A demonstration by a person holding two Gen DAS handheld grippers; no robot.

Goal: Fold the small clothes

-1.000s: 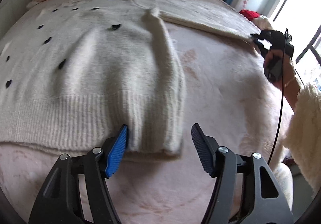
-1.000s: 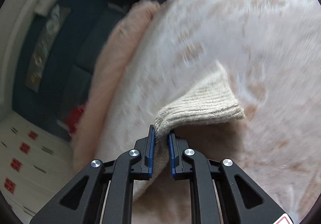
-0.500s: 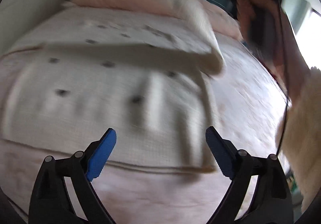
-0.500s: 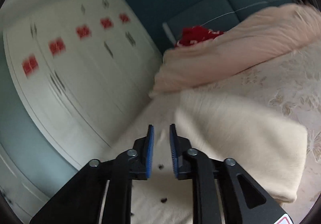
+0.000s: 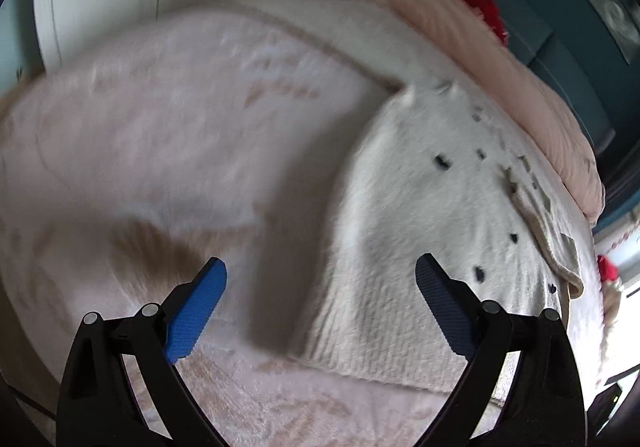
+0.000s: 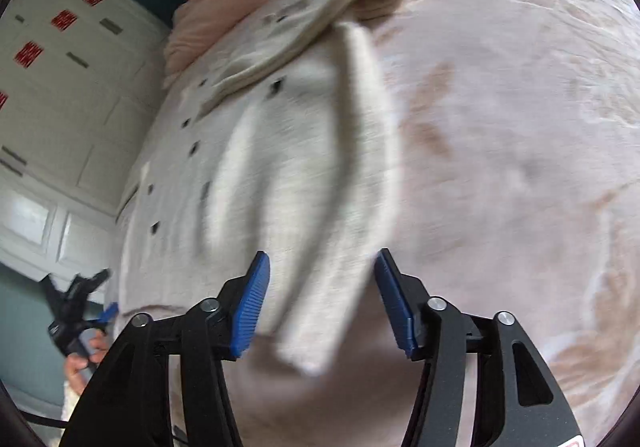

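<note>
Pink bedspread (image 5: 168, 135) bears blurred, seemingly folded sweater (image 6: 304, 151); quilt (image 5: 500, 59) behind.

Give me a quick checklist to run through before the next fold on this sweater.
1. Left gripper open and holding nothing: ok.
2. Right gripper open and holding nothing: ok.
3. Right sleeve folded across the sweater: ok.
4. Left sleeve folded in: not ok, it lies stretched out on the bed.
5. Hem flat: cannot tell, picture blurred.
</note>
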